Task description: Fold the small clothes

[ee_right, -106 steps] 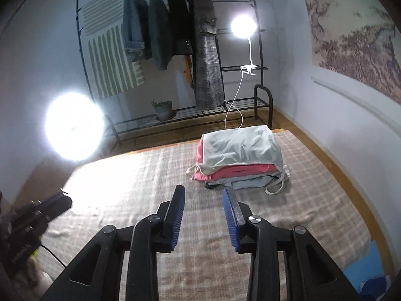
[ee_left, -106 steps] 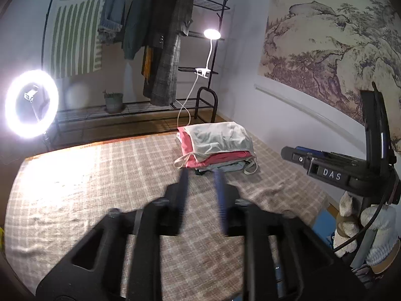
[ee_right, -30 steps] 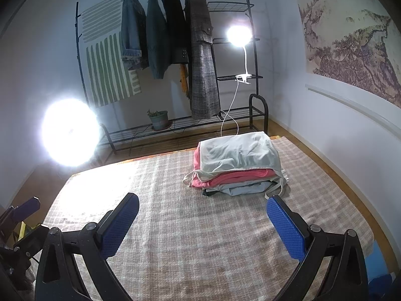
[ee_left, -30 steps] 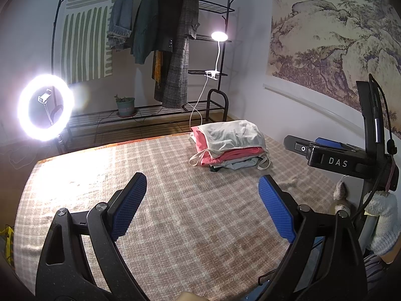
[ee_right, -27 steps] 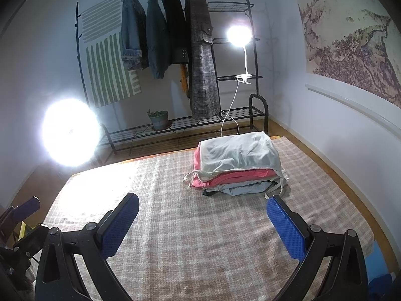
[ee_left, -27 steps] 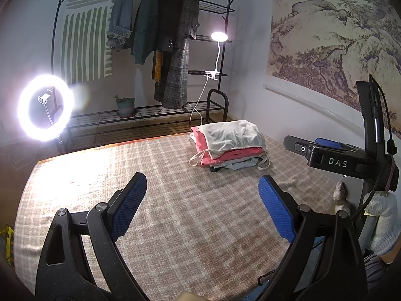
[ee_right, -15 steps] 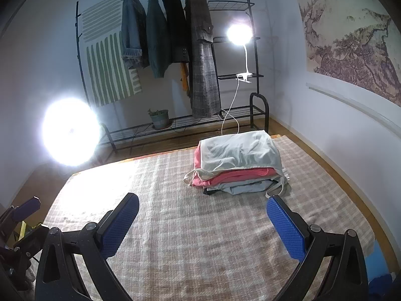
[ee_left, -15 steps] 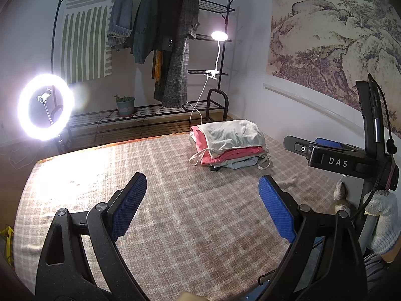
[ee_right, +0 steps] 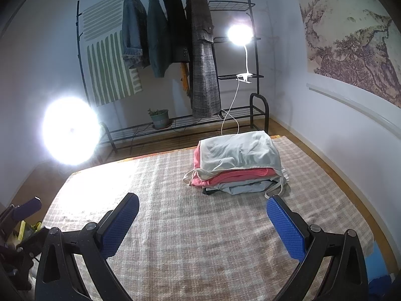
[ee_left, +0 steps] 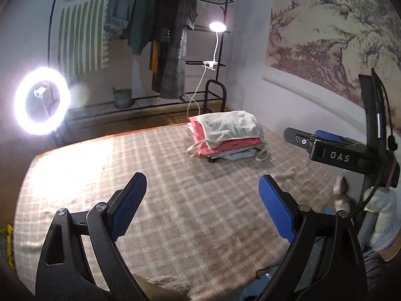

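Cloth is the working material: soft, light, limp, with no stiffness to hold a shape once lifted.

Left wrist view. The left gripper (ee_left: 201, 204) hangs above the checked blanket (ee_left: 175, 213) with its jaws spread wide and nothing between them. The pile of clothes (ee_left: 226, 135) lies well ahead, toward the far right of the blanket. A pale garment (ee_left: 230, 125) is on top, a pink one (ee_left: 225, 146) beneath it, grey pieces at the bottom. The other tool and a gloved hand (ee_left: 383, 215) show at the right edge.

Right wrist view. The right gripper (ee_right: 201, 228) also has its jaws wide apart and empty. The pile (ee_right: 238, 163) is nearer in this view, ahead and slightly right. A loose strap (ee_right: 278, 188) trails from the bottom layers.

Handling judgement: the layers will probably slide on one another, so pinch only the top garment, at an edge or corner. Avoid the strap; pulling it would likely drag the lower pieces.
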{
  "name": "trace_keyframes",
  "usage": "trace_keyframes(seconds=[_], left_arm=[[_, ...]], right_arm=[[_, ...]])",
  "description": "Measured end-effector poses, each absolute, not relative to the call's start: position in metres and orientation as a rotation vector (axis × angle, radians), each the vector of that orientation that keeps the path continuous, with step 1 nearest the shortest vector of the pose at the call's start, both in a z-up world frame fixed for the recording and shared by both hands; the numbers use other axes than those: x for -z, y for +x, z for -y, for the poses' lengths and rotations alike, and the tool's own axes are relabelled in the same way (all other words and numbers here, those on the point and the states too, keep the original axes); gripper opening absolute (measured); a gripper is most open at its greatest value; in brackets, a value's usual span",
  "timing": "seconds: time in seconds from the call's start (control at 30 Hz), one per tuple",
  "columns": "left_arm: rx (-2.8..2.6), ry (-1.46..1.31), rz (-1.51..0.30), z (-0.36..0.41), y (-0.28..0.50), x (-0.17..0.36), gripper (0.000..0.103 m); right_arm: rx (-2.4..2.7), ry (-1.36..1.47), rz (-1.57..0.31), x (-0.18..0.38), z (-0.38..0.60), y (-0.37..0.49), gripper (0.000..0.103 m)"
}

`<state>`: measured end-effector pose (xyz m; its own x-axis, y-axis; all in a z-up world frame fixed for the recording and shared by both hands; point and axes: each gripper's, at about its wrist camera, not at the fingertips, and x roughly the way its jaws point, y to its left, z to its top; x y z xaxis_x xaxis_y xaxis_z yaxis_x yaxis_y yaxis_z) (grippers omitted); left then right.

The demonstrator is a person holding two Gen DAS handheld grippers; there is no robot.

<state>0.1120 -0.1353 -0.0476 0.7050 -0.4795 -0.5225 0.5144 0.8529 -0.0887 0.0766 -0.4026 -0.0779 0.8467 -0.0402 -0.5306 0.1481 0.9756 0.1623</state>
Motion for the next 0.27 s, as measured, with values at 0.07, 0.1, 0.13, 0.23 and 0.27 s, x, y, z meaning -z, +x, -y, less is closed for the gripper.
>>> trace_keyframes(seconds=[0.07, 0.1, 0.13, 0.23, 0.27], left_arm=[[0.55, 0.082, -0.559, 0.135, 0.111, 0.048, 0.093], [0.539, 0.095, -0.547, 0.135, 0.109, 0.047, 0.093], [0.523, 0.112, -0.517, 0.133, 0.106, 0.047, 0.093], [0.504, 0.143, -0.47, 0.135, 0.1, 0.044, 0.093], [0.506, 0.143, -0.468, 0.134, 0.1, 0.044, 0.093]], right_arm=[[0.1, 0.202, -0.553, 0.078, 0.403, 0.077, 0.103], [0.1, 0.201, -0.552, 0.078, 0.403, 0.076, 0.103], [0.102, 0.201, -0.551, 0.078, 0.404, 0.075, 0.103], [0.104, 0.201, -0.55, 0.077, 0.404, 0.074, 0.103], [0.104, 0.201, -0.55, 0.077, 0.404, 0.075, 0.103]])
